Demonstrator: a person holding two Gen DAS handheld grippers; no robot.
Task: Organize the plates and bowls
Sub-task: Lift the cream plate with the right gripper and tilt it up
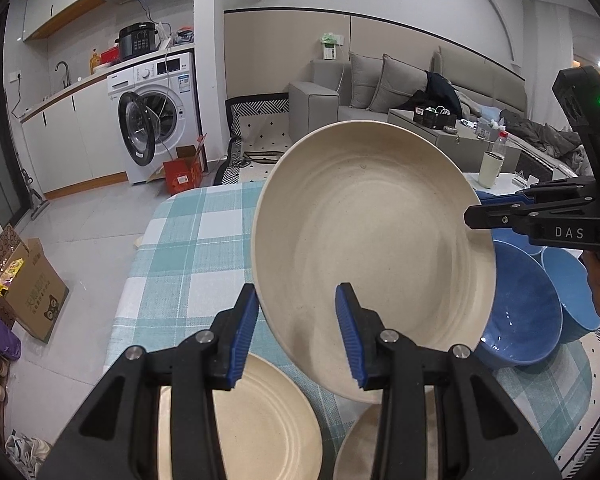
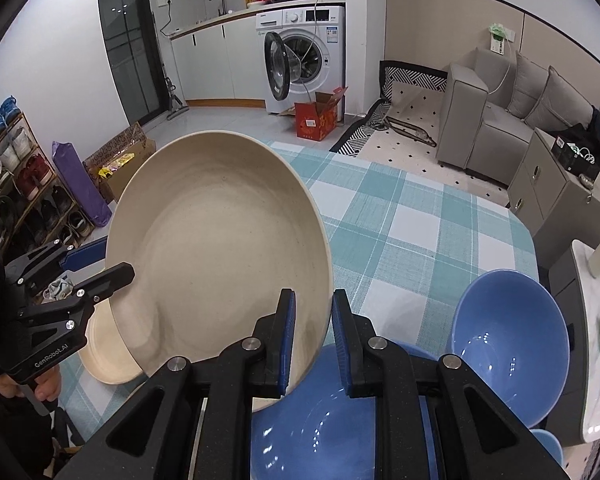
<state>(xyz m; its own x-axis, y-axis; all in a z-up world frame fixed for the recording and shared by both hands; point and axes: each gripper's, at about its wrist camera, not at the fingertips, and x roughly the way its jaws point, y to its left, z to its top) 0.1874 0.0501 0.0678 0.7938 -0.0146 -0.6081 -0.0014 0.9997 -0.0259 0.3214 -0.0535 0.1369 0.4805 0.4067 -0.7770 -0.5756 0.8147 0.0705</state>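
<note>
Right tongs (image 2: 313, 340) clenched on cream plate (image 2: 220, 248) rim at six o'clock, plate tilted above counter (image 2: 400, 220). Left tongs (image 1: 298, 336) parted, gripping nothing; second plate (image 1: 260, 420) below, at six o'clock.

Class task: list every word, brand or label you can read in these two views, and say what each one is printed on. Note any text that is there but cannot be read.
"DAS": on the right gripper, left wrist view.
"GenRobot.AI": on the left gripper, right wrist view.
Washing machine: brand mark and stickers too small to read.
Cardboard box: print too blurred to read.
Red box: label unreadable.
Cooker: markings unreadable.
</note>
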